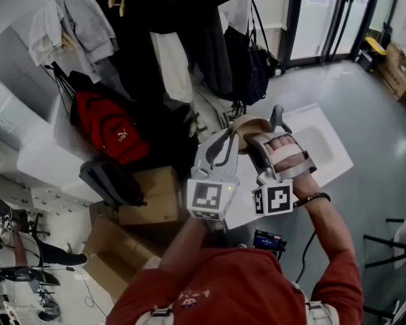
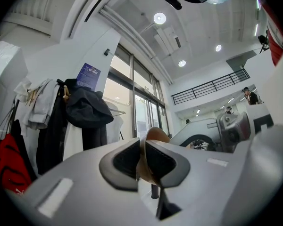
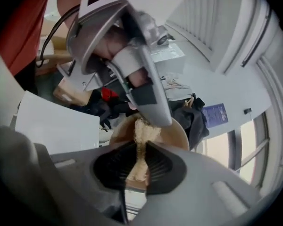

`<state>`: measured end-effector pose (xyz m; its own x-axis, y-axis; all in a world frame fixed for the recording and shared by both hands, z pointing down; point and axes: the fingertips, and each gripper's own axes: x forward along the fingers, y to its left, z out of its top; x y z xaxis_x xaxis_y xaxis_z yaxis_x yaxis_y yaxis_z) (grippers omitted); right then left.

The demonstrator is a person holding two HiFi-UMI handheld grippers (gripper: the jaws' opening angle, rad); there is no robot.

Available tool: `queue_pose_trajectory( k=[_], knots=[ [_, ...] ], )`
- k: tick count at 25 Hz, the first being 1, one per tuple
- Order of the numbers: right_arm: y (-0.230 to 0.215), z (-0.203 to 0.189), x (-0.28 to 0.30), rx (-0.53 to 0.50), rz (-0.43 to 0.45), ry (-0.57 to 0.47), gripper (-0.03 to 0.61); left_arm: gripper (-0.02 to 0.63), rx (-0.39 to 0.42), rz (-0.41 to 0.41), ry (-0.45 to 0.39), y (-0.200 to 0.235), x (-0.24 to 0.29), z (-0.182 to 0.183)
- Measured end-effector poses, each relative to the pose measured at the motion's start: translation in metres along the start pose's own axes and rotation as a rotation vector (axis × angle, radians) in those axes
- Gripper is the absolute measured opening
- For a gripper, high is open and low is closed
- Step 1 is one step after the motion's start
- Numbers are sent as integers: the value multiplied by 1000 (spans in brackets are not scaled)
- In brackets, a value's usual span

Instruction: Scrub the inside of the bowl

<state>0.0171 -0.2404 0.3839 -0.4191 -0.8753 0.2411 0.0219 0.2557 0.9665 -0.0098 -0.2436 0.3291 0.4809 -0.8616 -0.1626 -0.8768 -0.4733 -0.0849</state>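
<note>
Both tongs are closed on something: the left gripper (image 2: 142, 161) pinches the rim of the tan bowl (image 3: 173, 132), one jaw inside the wall and one outside, and the right gripper (image 3: 140, 163) pinches a pale fibrous scrubber (image 3: 141, 132). The scrubber's free end reaches into the bowl's hollow, just beside the left jaw tip. The bowl is held up in the air, tilted toward the right gripper, above the white table (image 1: 325, 147), so nothing braces it but that one rim pinch. To scrub well, I judge the left grip must stay firm while the right sweeps the scrubber round the inner wall with moderate pressure (too hard a push could lever the bowl out of the pinch). The patch under the left jaw cannot be reached as things stand, so a regrip elsewhere on the rim would be needed.
</note>
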Motion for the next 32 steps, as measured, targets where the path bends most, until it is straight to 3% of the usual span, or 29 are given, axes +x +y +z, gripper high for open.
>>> queue_pose_trajectory(
  k=[3, 11, 27, 32],
  knots=[
    [1, 0, 1, -17, 7, 6, 51, 43, -5, 0, 1, 0, 1, -1],
    [-4, 0, 0, 76, 10, 2, 51, 43, -11, 3, -12, 0, 1, 4],
    [-15, -6, 3, 574, 78, -82, 51, 42, -7, 9, -14, 0, 4, 1],
    [-18, -13, 4, 781, 88, -108, 51, 43, -4, 4, -10, -3, 6, -1]
  ],
)
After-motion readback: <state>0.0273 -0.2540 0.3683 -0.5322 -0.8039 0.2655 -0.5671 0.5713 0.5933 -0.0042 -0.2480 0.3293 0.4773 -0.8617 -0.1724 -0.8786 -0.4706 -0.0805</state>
